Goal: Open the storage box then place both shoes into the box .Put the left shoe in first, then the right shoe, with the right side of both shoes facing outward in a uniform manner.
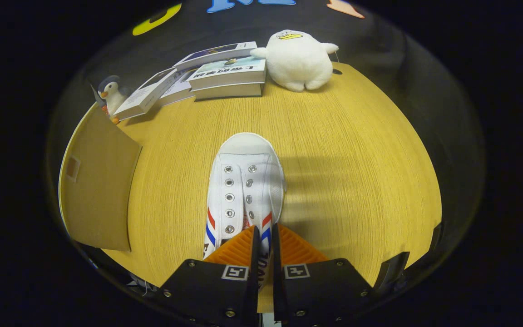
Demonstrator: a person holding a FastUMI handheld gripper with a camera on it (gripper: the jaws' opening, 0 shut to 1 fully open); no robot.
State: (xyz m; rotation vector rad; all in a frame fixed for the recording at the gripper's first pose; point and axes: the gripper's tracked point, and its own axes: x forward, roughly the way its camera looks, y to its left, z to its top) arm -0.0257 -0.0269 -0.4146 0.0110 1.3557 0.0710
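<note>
A white canvas shoe (243, 181) with metal eyelets and red and blue side stripes points its toe away from me over the wooden table (357, 159). My gripper (265, 238) is shut on the shoe's right side wall near the opening, with the thin canvas edge pinched between both fingers. The heel is hidden behind the fingers. I cannot tell whether the sole rests on the table or hangs just above it. To the left of the shoe lies the brown cardboard flap (98, 181) of the storage box, opened out flat.
Beyond the shoe, at the table's far edge, are a pile of books (225, 75), a white plush duck (300, 59) to their right and a small penguin toy (111, 95) to their left. Bare wood lies right of the shoe.
</note>
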